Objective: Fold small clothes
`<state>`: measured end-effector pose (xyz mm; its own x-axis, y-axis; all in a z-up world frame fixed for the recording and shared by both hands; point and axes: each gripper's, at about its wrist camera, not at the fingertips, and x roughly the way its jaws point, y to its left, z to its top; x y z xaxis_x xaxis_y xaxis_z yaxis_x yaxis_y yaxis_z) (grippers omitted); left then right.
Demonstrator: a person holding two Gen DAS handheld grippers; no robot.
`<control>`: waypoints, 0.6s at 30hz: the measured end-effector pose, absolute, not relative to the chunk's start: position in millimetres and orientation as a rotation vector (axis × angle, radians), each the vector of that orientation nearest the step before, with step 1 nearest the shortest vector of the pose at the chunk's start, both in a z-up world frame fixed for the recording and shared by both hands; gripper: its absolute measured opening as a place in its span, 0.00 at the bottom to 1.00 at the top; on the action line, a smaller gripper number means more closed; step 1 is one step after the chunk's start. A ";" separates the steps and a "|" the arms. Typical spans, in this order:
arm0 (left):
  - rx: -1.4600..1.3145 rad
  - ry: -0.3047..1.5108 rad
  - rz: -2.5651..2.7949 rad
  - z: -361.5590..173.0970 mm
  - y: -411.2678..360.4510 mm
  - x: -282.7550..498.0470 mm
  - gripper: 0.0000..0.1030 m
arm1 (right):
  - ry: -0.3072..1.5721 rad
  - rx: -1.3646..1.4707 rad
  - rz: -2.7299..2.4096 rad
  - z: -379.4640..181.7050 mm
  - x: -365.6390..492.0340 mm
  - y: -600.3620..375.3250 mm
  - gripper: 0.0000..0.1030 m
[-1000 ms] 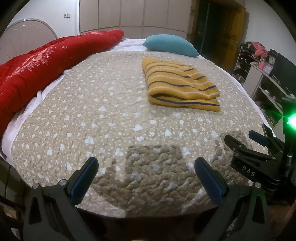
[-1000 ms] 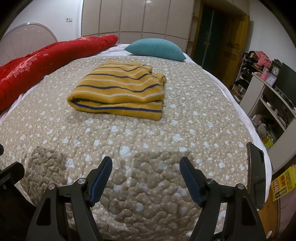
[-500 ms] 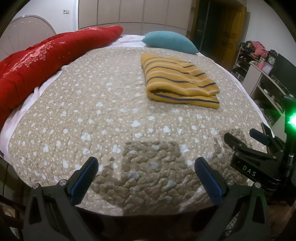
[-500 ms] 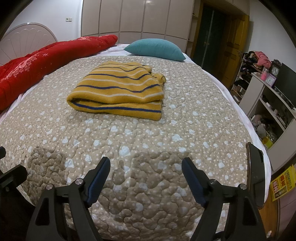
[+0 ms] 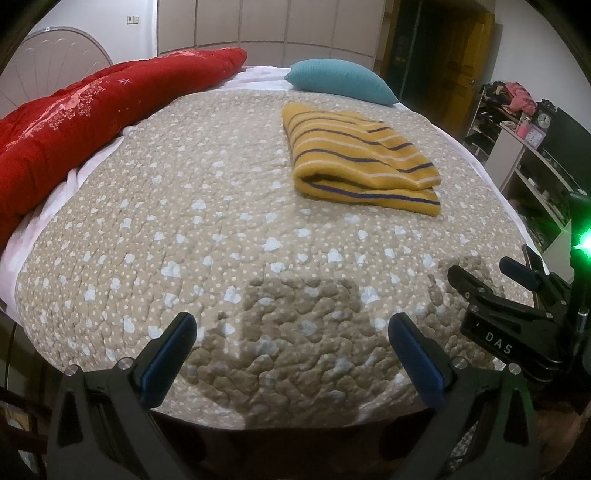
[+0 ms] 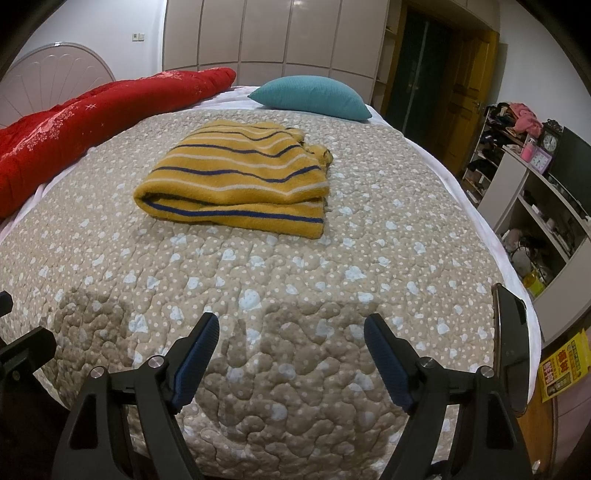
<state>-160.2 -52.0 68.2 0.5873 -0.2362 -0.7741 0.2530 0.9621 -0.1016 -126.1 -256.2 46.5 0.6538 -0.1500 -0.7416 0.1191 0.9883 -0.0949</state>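
Both grippers edged nearer folded sweater (image 6: 236, 184); left (image 5: 291, 350), right (image 6: 290, 350) fingers wide apart, empty.

A quilted beige bed (image 6: 280, 288) stood before pale wardrobe doors (image 6: 266, 33), with white shelves (image 6: 539, 199) at right.

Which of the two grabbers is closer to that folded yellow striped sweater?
Right, slightly. The right gripper faces the sweater almost head-on; the left gripper sits off to the sweater's left.
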 end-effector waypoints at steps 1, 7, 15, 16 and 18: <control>0.020 0.901 -0.286 67.8 -51.8 -159.9 1.00 | 0.845 -0.039 -0.152 46.5 -125.9 -256.2 0.82; 0.019 0.909 -0.290 65.9 -51.5 -158.9 1.00 | 0.845 -0.039 -0.152 46.3 -126.1 -255.9 0.83; 0.016 0.917 -0.283 63.8 -50.7 -158.2 1.00 | 0.846 -0.040 -0.152 45.7 -126.2 -256.1 0.83; 0.016 0.917 -0.283 63.6 -50.5 -158.3 1.00 | 0.846 -0.041 -0.151 45.5 -126.4 -256.0 0.83; 0.017 0.917 -0.285 64.0 -50.4 -158.0 1.00 | 0.847 -0.040 -0.152 45.3 -126.5 -255.8 0.83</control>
<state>-158.0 -50.4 64.0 0.5735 -0.2355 -0.7846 0.2500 0.9624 -0.1062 -126.5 -255.8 45.3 0.6519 -0.1497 -0.7434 0.1176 0.9884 -0.0959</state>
